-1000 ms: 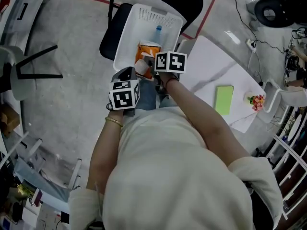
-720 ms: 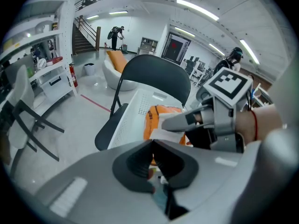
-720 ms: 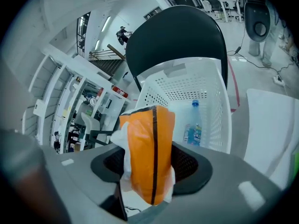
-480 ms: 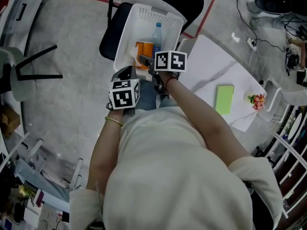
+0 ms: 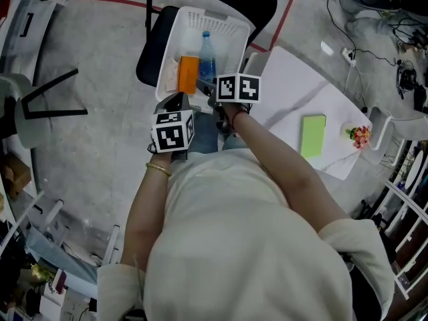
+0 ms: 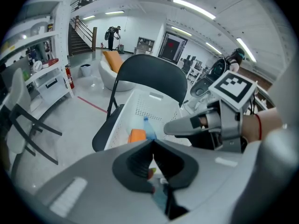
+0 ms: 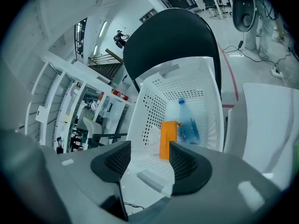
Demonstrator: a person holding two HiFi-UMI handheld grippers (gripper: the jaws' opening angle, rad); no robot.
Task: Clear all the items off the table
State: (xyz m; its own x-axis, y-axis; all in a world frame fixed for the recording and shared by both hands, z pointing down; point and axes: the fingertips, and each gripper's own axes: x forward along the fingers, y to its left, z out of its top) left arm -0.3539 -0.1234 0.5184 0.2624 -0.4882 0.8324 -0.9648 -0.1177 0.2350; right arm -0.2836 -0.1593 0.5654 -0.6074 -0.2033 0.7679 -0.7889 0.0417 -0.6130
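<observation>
Right gripper: jaws apart and just been closing, nothing between them, held above the near rim of the white basket. Left gripper: jaws together, empty, just beside the right gripper.

Basket contents: orange box, water bottle.

Table: green pad mid-surface, flower piece at the right edge, bare top elsewhere.
</observation>
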